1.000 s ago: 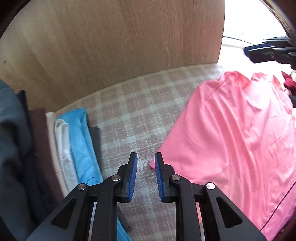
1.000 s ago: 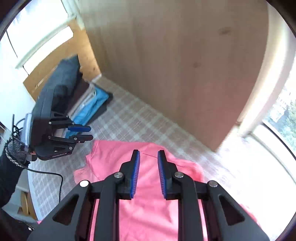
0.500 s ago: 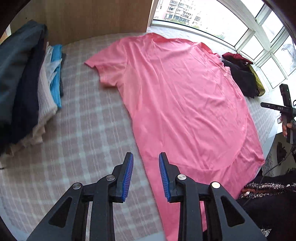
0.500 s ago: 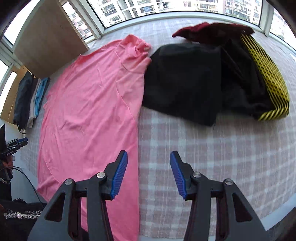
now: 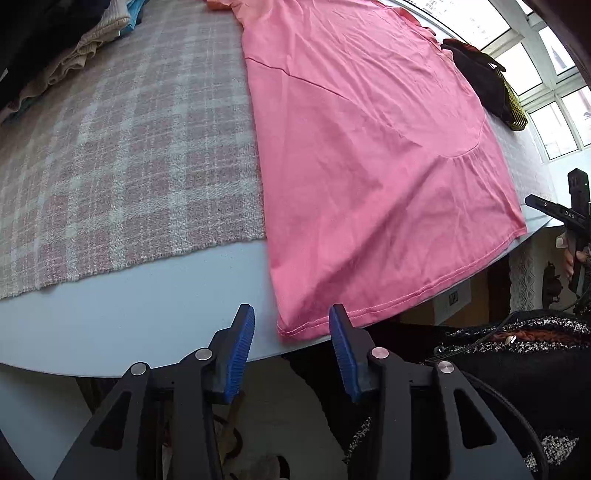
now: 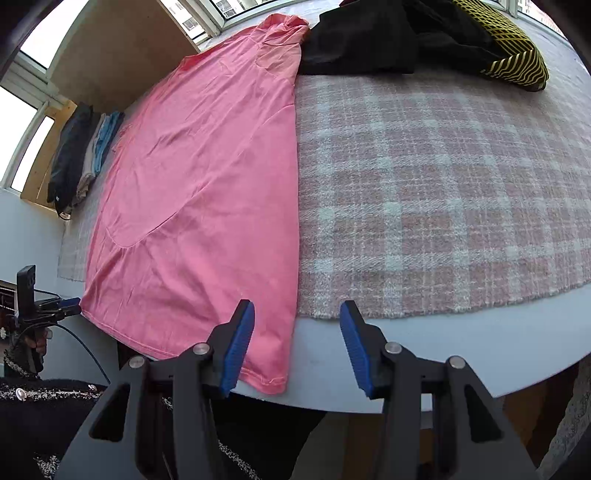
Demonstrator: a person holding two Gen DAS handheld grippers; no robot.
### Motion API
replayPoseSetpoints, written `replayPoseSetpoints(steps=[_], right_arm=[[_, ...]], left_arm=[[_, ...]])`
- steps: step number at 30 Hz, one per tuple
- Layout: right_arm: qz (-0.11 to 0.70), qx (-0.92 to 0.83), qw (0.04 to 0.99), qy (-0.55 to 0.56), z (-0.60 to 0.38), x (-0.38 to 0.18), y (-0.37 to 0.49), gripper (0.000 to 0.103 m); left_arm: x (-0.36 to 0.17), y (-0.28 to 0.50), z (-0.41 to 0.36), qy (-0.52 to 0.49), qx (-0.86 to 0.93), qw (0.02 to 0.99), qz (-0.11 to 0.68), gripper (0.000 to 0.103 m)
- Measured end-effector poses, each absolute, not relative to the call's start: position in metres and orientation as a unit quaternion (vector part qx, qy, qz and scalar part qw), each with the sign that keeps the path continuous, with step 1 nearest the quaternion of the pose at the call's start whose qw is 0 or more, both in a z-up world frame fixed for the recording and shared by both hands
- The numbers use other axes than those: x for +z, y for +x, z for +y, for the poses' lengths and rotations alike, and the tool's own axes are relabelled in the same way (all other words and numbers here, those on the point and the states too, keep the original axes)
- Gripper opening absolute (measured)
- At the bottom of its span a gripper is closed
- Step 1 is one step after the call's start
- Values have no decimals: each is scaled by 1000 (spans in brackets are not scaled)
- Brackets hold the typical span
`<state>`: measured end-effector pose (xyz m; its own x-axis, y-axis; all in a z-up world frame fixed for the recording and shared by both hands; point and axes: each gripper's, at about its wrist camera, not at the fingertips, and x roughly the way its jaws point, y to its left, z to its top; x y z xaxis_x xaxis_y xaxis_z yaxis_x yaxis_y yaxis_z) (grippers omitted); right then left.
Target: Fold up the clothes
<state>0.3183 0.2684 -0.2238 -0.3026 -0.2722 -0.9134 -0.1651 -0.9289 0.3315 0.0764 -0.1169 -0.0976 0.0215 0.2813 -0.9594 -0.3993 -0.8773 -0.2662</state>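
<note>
Pink tee (image 5: 369, 147) lies flat on worktop (image 5: 129, 325), hem over near edge; thin, soft, light, prob. slippy, so pinch hem corners w/ left hand-held gripper (image 5: 291, 347) & right hand-held gripper (image 6: 297, 345), both wide open, empty.

A pink T-shirt (image 5: 362, 147) is lying spread flat and lightly wrinkled, lengthwise across the plaid cloth. Its hem is hanging over the near table edge. Its collar end is touching a heap of black and yellow-striped clothes (image 6: 424, 33).
</note>
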Motion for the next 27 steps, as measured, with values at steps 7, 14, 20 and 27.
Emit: replayPoseSetpoints(steps=[7,14,20,27], right_arm=[[-111,-782,25,612,231,-235,334,49],[-111,-763,50,635,236,-223,331,3],[-91,-744,4,662,253,-229,336,3],[-96,-780,0,618,238,-210,334,49]], left_arm=[[-107,85,-117,-667,688,284,33,3],[-89,86,-122,-651,682,334,6,3],[-111,91,-129,-679,665,310,36,2],[-85,83,-152,-659,696,285,28,11]])
